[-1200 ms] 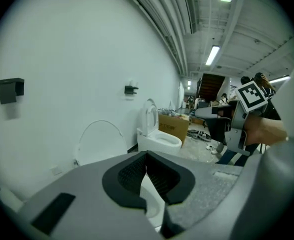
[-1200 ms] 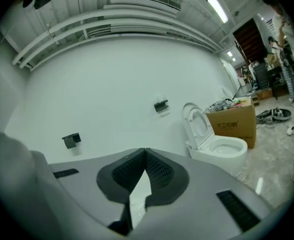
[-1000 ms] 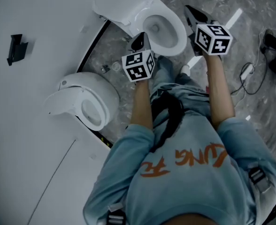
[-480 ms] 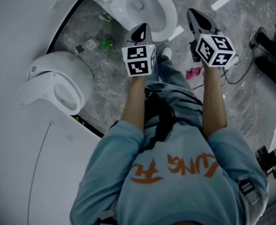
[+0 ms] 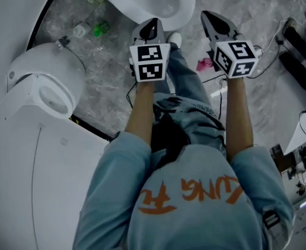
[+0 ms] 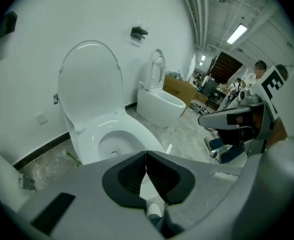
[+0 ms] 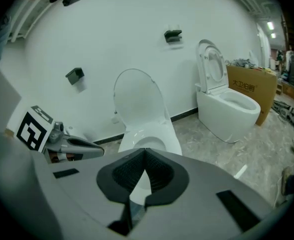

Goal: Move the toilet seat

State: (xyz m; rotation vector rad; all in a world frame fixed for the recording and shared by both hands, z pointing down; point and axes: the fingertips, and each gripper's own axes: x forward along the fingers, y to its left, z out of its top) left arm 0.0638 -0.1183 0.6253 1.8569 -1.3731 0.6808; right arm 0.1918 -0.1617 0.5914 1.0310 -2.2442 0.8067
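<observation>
Our left gripper [image 6: 146, 166] and right gripper [image 7: 144, 171] are closed and empty. The raised toilet seat [image 6: 89, 79] looks stiff and slick, so we'd take its twelve-o'clock rim.

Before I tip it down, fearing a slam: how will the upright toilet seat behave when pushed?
The toilet seat looks glossy and rigid: probably stiff and slippery. Standing upright, apparently hinged behind the bowl, it will likely swing down unaided once tipped.
</observation>
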